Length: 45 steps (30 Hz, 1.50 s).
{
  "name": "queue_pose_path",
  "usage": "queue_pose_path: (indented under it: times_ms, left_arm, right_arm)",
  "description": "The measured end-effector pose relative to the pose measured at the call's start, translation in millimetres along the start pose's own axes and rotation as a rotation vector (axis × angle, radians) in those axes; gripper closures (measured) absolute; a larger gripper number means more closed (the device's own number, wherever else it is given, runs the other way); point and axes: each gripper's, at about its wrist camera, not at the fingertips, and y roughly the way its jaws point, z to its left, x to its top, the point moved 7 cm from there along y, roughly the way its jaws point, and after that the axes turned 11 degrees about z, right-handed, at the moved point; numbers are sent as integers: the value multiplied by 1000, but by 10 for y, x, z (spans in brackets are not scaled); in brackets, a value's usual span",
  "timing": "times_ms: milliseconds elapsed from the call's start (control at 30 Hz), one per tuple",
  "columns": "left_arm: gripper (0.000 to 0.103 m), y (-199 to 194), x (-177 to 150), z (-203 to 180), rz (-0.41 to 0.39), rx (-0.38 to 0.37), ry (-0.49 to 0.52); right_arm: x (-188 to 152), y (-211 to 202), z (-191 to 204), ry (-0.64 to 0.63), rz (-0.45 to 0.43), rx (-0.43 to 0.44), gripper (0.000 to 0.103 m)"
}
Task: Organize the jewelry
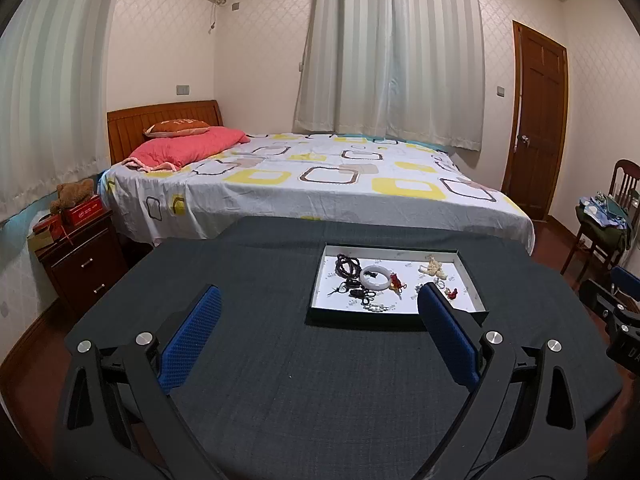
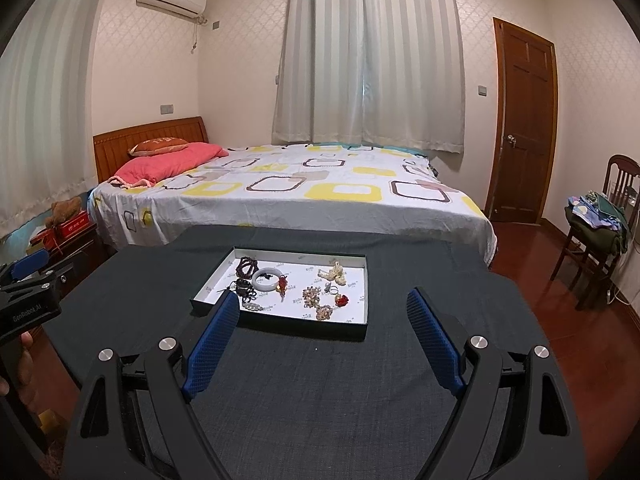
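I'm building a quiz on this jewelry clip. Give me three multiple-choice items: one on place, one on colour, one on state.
1. Where does the jewelry lie?
A. in the shallow tray
B. on the bed
C. on the chair

2. What colour is the bangle?
A. black
B. white
C. green

3. How does the right gripper stand?
A. shut on a necklace
B. shut, holding nothing
C. open, holding nothing

Answers: 1 A, every piece sits on the tray's white floor; 2 B, the ring is pale white beside dark beads; 3 C, the blue pads stand wide apart over the table.
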Motion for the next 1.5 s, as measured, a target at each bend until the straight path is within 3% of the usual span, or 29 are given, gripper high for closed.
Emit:
queue_pose_path:
  times_ms: [1100,1500]
  left_arm:
    - [4,-26,81,-16,-29,12,7]
    - [4,180,20,4,-12,22,-1]
  right_arm:
    - [-47,66,66,-5,6,3,20]
    - [-123,194,32,2,28,9,20]
